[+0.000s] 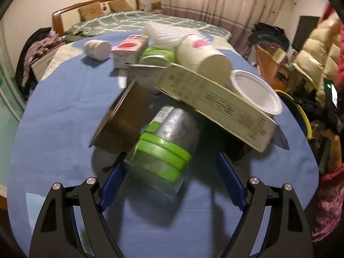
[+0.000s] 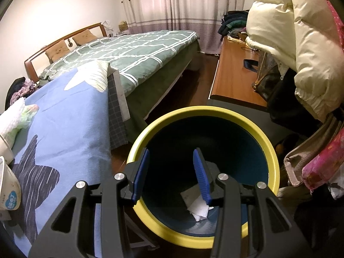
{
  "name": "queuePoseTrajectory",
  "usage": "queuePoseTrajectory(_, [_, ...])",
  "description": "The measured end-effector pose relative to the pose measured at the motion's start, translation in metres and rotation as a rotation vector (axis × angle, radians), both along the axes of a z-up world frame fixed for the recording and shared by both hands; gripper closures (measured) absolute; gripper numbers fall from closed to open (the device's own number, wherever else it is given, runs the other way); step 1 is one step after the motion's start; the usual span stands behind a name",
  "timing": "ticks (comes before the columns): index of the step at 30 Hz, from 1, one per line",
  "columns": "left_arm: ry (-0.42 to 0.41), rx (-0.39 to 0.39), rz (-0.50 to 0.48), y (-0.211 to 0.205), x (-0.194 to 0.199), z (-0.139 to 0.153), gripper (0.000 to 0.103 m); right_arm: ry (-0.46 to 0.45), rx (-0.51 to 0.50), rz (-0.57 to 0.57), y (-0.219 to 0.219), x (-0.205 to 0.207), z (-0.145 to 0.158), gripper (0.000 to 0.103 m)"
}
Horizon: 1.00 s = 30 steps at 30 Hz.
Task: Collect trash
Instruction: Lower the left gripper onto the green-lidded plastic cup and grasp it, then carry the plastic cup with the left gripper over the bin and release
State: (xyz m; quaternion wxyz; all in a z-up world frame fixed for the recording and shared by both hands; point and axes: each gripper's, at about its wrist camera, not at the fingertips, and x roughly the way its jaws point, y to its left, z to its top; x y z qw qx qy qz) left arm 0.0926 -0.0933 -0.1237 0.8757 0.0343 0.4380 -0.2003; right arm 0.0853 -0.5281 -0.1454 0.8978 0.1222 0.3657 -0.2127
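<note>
A clear plastic jar with green bands point(image 1: 163, 148) lies on its side on the blue tablecloth point(image 1: 53, 129), at the front of a trash pile. My left gripper point(image 1: 171, 154) stands open around the jar; the left pad point(image 1: 112, 182) is at the jar's edge and the right pad point(image 1: 230, 182) is clear of it. Over the jar lean a flat printed box point(image 1: 215, 103) and a brown cardboard piece point(image 1: 124, 118). My right gripper point(image 2: 172, 150) hangs open and empty over the yellow-rimmed bin point(image 2: 273, 150), which has crumpled paper point(image 2: 200, 209) at its bottom.
Behind the jar lie a white tub point(image 1: 258, 94), a large paper cup point(image 1: 204, 58), a pink carton point(image 1: 129, 49), a small white cup point(image 1: 96, 48) and a plastic bag point(image 1: 163, 32). A bed point(image 2: 139, 49), a wooden desk point(image 2: 232, 81) and a cream puffy jacket point(image 2: 290, 32) surround the bin.
</note>
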Motion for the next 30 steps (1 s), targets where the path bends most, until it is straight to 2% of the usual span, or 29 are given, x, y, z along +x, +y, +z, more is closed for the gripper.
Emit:
queuePoseTrajectory(4, [-0.035,0.001,-0.074,-0.014,-0.011,0.007,0.024,-0.005,0.007,0.005,-0.001,-0.002,0.000,0.062])
queuePoseTrajectory(8, [-0.021,0.026,-0.025,-0.013,0.001,0.002,0.034,-0.008,0.017,0.012,-0.001,-0.004,-0.001,0.062])
queuePoseTrajectory(9, [-0.014,0.024,-0.021,-0.012,0.002,0.000,0.035,-0.008,0.018,0.013,-0.001,-0.004,-0.002,0.062])
queuePoseTrajectory(14, [-0.015,0.029,-0.031,-0.015,0.005,-0.008,0.053,-0.008,0.031,0.013,-0.002,-0.006,-0.004,0.062])
queuePoseTrajectory(24, [-0.031,0.040,-0.061,-0.013,-0.011,-0.002,0.053,-0.011,0.047,0.028,-0.002,-0.009,-0.007,0.062])
queuePoseTrajectory(30, [-0.080,0.012,-0.054,-0.001,-0.037,0.027,0.053,-0.014,0.048,0.026,-0.003,-0.011,-0.006,0.062])
